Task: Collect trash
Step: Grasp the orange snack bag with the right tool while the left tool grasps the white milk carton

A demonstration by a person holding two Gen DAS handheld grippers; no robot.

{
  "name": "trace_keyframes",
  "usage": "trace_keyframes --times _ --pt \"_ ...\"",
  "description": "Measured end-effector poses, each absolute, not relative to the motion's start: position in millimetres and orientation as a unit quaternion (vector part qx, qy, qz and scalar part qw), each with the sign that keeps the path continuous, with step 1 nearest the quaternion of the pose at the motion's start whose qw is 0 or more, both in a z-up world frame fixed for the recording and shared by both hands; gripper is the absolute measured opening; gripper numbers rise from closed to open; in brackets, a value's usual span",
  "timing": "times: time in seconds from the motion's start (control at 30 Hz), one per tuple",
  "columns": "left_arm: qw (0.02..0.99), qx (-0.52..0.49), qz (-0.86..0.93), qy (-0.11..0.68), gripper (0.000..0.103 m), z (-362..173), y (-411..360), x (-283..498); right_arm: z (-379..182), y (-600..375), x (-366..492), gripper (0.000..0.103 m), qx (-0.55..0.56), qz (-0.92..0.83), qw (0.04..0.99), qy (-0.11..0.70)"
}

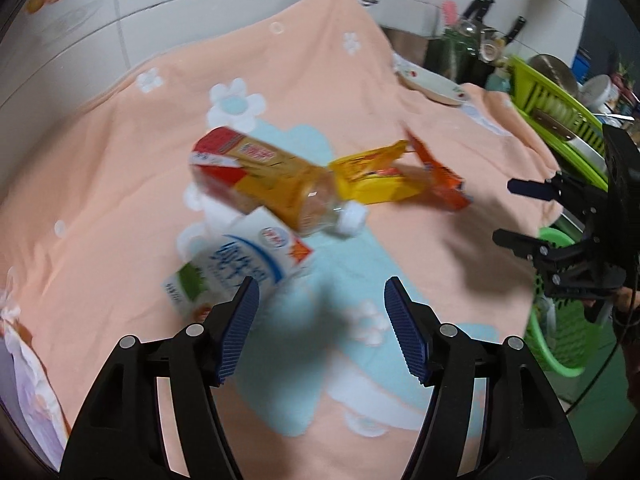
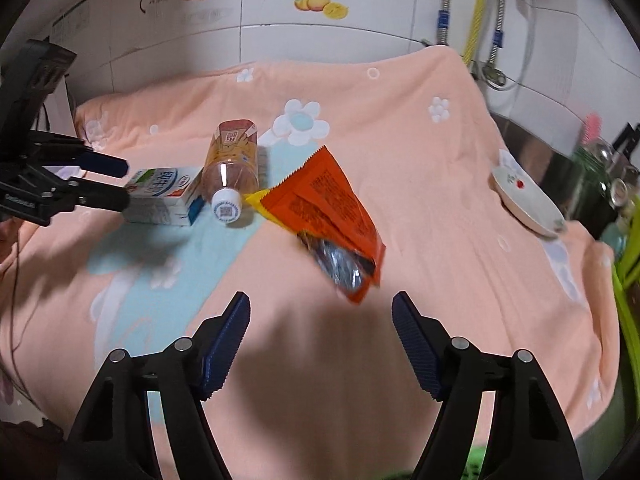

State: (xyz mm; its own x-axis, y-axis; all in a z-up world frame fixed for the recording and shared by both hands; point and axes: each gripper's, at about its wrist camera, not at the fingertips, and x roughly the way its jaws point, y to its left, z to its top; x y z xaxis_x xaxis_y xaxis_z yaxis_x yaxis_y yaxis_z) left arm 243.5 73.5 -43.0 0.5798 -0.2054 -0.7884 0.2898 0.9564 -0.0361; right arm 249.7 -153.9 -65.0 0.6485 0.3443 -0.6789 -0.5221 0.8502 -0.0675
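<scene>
Right wrist view showed an orange wrapper [image 2: 332,216] lying flat on the peach cloth [image 2: 440,240], just ahead of the right gripper [image 2: 320,344], whose fingers were spread and empty. Beyond it lay a plastic bottle [image 2: 232,168] touching a milk carton [image 2: 164,196]. The left gripper [image 1: 320,328], also spread, hovered near the carton. The bottle might roll if nudged. A yellow packet [image 1: 376,180] was partly hidden, and motion blur made the labels hard to read.

Peach blanket [image 2: 420,200] bears bottle [image 2: 230,168], carton [image 2: 160,196], wrappers [image 2: 332,208], dish [image 2: 528,204].
</scene>
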Motion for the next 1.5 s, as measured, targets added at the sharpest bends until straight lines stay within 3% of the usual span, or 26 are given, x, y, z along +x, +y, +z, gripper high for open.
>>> trace_keyframes --times 0.13,0.3,0.5,0.73,1.0,1.27,1.47,1.5 --pt "0.883 0.050 -0.133 0.447 0.067 -52 91 254 -71 -138 272 0.070 -0.153 0.238 0.897 0.339" --pt "0.877 0.088 -0.132 0.454 0.081 -60 97 265 -79 -122 294 0.068 -0.179 0.237 0.894 0.336" --pt "0.869 0.152 -0.138 0.450 0.089 -66 101 280 -86 -113 312 0.066 -0.190 0.233 0.892 0.336" --pt "0.859 0.157 -0.163 0.458 0.090 -74 105 292 -90 -110 326 0.055 -0.178 0.231 0.892 0.346" --pt "0.848 0.158 -0.199 0.466 0.090 -85 102 305 -91 -113 328 0.028 -0.168 0.223 0.893 0.352" --pt "0.838 0.149 -0.210 0.480 0.089 -100 100 319 -87 -125 321 0.012 -0.138 0.223 0.898 0.353" --pt "0.846 0.136 -0.204 0.473 0.084 -103 95 318 -81 -131 312 0.007 -0.121 0.224 0.902 0.349" --pt "0.847 0.135 -0.203 0.472 0.077 -102 93 316 -80 -132 310 0.007 -0.118 0.225 0.902 0.349"
